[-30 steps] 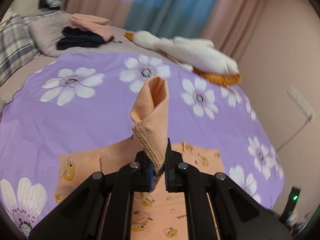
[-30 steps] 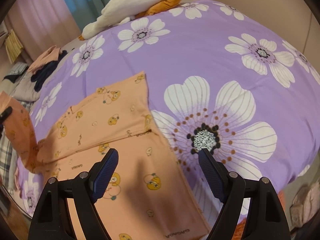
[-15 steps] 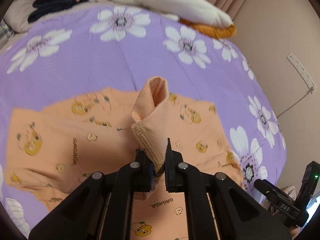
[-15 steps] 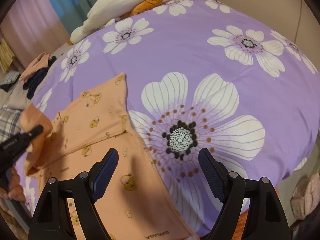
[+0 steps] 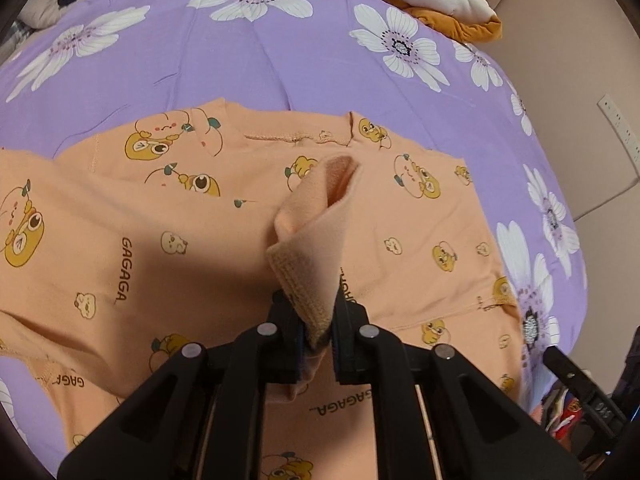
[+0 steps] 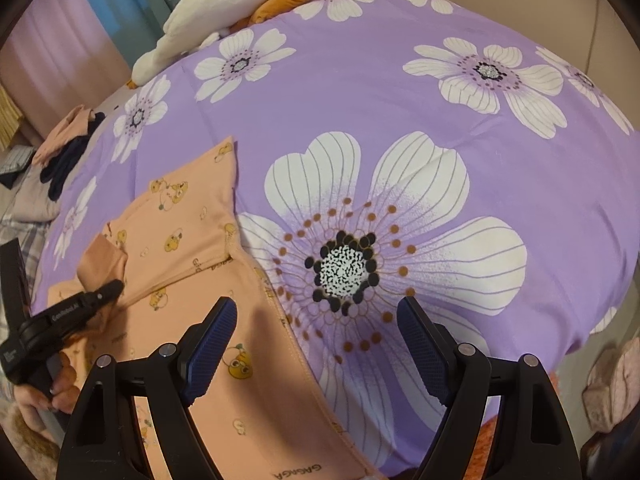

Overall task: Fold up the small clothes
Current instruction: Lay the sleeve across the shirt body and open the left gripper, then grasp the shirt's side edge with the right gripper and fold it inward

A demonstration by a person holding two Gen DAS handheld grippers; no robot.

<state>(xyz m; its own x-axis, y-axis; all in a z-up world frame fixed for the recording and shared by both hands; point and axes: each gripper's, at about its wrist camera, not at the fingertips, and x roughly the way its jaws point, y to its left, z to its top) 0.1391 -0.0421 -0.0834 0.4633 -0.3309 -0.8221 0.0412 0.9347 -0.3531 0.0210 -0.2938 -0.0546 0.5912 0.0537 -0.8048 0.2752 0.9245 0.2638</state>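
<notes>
Your left gripper (image 5: 316,332) is opening, the orange shirt's (image 5: 400,216) sleeve (image 5: 316,236) between its jaws. Your right gripper (image 6: 316,344) is spread wide, empty.

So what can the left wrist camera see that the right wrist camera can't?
Only the left view shows the left claw from behind, its jaws opening with the sleeve cuff between them, plus the shirt's neckline and a wall socket.

Only the right view shows the right claw, open and empty, a person's hand and a pile of clothes.

Both show the orange printed shirt, the purple flowered cover and the white plush goose.
</notes>
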